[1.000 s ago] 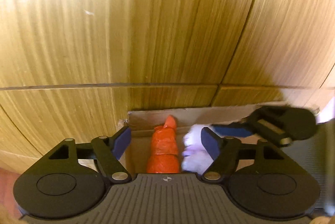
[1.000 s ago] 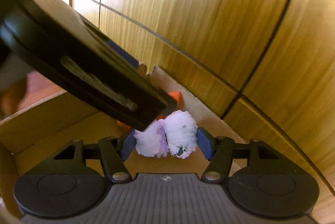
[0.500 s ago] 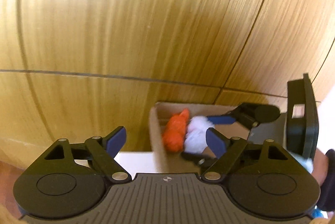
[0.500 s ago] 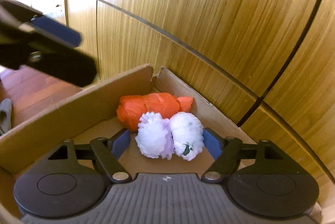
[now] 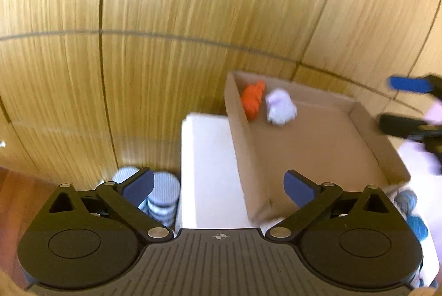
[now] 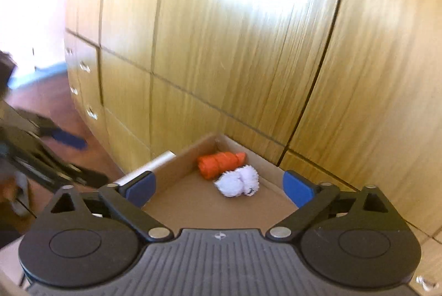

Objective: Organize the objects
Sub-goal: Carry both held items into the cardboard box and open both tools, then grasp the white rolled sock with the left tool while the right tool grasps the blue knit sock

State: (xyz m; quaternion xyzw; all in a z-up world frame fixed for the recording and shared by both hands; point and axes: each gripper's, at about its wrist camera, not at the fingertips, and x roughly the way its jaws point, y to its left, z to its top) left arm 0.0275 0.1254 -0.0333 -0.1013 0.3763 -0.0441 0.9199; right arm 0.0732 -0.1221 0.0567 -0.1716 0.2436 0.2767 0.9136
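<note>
An open cardboard box (image 5: 312, 146) rests on a white surface (image 5: 205, 171) against a wooden cabinet wall. In its far corner lie an orange rolled bundle (image 5: 252, 99) and, touching it, a white-lilac fluffy bundle (image 5: 280, 106); the right wrist view also shows the orange bundle (image 6: 219, 163) and the fluffy one (image 6: 239, 181). My left gripper (image 5: 218, 186) hangs over the box's near left corner. Its jaws are opening and nothing is between them. My right gripper (image 6: 219, 186) is above and back from the bundles, its jaws opening and empty.
Striped blue-and-white rolled socks (image 5: 163, 196) lie low on the left beside the white surface. Blue rolled items (image 5: 411, 210) sit at the right, past the box. The right gripper (image 5: 395, 105) shows at the left wrist view's right edge. Drawer handles (image 6: 91, 113) line the cabinet on the left.
The right gripper let go of the fluffy bundle, which now lies beside the orange one, and drew back and up. The left gripper pulled away to the left. Both opened wider.
</note>
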